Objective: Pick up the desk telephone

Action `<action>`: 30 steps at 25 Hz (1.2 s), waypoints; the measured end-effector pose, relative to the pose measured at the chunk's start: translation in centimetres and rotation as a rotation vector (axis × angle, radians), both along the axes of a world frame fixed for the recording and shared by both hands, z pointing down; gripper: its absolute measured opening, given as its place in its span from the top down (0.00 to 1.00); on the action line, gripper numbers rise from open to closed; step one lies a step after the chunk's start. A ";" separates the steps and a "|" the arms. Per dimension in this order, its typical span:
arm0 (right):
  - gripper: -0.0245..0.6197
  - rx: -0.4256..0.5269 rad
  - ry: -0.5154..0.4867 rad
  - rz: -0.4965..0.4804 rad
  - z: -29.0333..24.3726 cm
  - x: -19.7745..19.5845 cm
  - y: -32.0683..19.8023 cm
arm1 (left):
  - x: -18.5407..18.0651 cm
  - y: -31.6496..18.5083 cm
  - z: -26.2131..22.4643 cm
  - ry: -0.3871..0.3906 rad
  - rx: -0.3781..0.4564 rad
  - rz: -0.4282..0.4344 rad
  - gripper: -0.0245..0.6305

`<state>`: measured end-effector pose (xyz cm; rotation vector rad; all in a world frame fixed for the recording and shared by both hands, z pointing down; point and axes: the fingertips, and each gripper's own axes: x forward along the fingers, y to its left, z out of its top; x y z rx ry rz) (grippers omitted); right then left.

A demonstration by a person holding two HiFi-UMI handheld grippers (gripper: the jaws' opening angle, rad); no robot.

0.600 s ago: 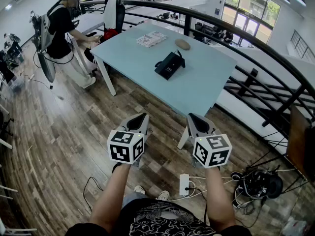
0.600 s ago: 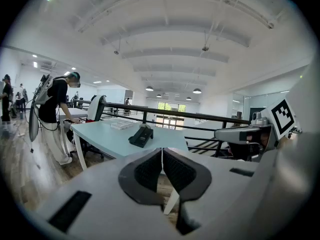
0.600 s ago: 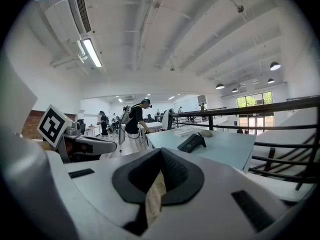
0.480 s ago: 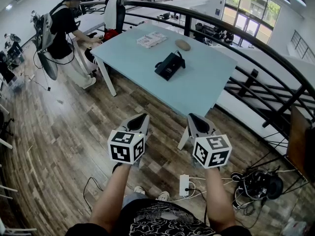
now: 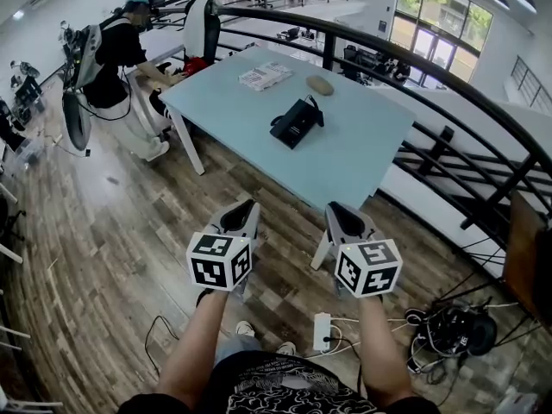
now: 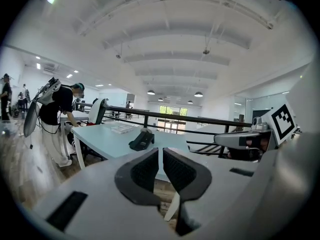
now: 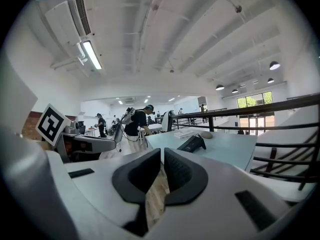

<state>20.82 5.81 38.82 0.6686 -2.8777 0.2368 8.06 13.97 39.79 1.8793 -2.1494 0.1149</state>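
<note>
A black desk telephone [image 5: 296, 119] lies near the middle of a pale blue table [image 5: 345, 158]; it also shows small in the left gripper view [image 6: 142, 139] and the right gripper view [image 7: 192, 143]. My left gripper [image 5: 244, 216] and right gripper [image 5: 341, 216] hang side by side over the wooden floor, short of the table's near edge and well apart from the phone. Both point a little downward toward the table. Each has its jaws shut with nothing between them, as the left gripper view [image 6: 161, 156] and right gripper view [image 7: 162, 159] show.
A brown oval object [image 5: 320, 84] and a flat white packet [image 5: 265, 75] lie at the table's far end. A person [image 5: 116, 54] stands at the far left corner beside a chair [image 5: 200, 26]. A black railing [image 5: 448, 84] curves behind the table. Cables and a power strip [image 5: 323, 330] lie on the floor.
The view has shifted slightly, so the table and phone sit a little nearer to both grippers. The person at the far corner has moved a little. Both jaws stay shut.
</note>
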 end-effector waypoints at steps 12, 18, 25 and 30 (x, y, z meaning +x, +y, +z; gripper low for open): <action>0.95 0.001 0.014 0.019 0.9 -3.9 -2.9 | -3.7 -3.3 1.6 0.058 0.004 0.047 0.87; 0.90 -0.007 0.030 0.056 1.2 -7.3 -5.5 | -7.6 -6.5 1.6 0.075 0.005 0.089 0.82; 0.82 -0.036 0.034 0.118 1.7 -11.6 -7.6 | -12.6 -9.3 1.6 0.097 -0.003 0.150 0.76; 0.77 -0.044 0.045 0.165 2.0 -14.2 -8.7 | -15.7 -11.1 1.8 0.114 -0.006 0.201 0.74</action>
